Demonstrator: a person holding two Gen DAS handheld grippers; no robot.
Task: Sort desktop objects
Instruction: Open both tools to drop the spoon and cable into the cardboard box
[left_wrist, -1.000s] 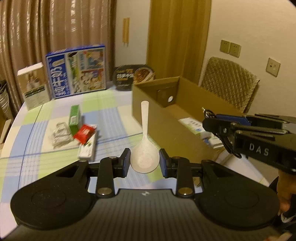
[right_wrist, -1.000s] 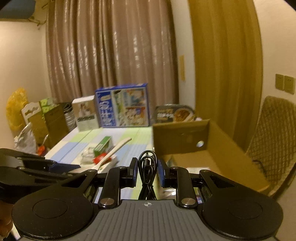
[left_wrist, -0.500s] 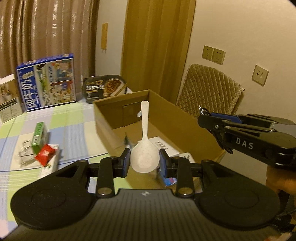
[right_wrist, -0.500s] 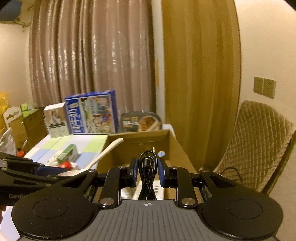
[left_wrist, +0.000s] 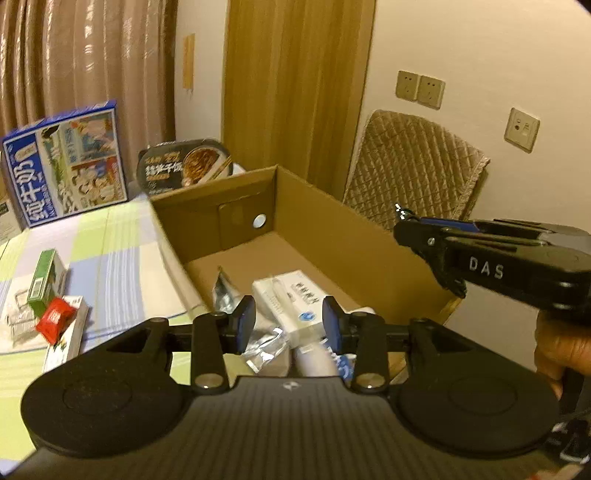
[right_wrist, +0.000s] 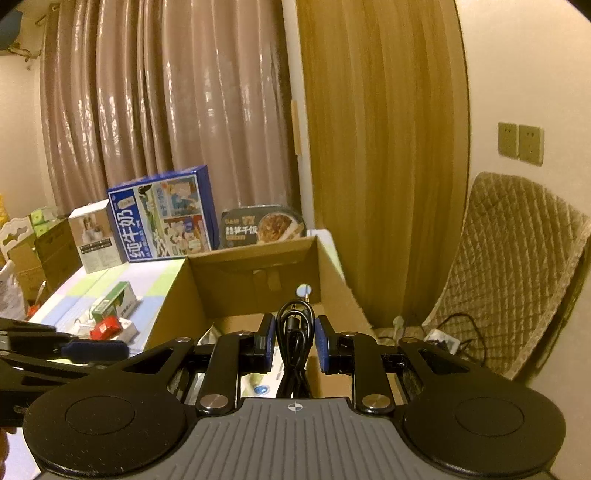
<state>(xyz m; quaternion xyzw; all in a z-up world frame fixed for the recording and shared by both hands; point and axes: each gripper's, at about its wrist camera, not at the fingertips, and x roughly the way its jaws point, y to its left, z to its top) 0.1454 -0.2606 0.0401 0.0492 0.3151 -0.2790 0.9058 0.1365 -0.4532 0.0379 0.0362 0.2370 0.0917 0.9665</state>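
My left tongs (left_wrist: 288, 325) hang over the near end of the cardboard box (left_wrist: 332, 221) with their jaws just parted and nothing between the pads; a blurred white shape below them (left_wrist: 314, 360), probably the rice spoon, lies among the things already in the box. If it has landed propped on the white carton (left_wrist: 291, 301) and the crinkly foil packet (left_wrist: 266, 343), it could slide or tip when more goes on top.

My right tongs (right_wrist: 294, 341) are clamped tight on the coiled black cable (right_wrist: 293, 332), held above the box's near end. I think the risk sits here: a loose coil can snag on a pad as I release, trail over the box wall, or unwind and catch the left tongs, which sit close beside the right pair. Opening both over the same spot invites a knock.

Further out on the bench (left_wrist: 122, 258), the green carton (left_wrist: 42, 280), the red packet (left_wrist: 55, 323) and the flat box under it (left_wrist: 70, 338) wait unsorted in a tight cluster, so a careless grab may drag neighbours. Along the far edge stand the blue milk carton (left_wrist: 66, 162) and the black meal tray (left_wrist: 184, 166).
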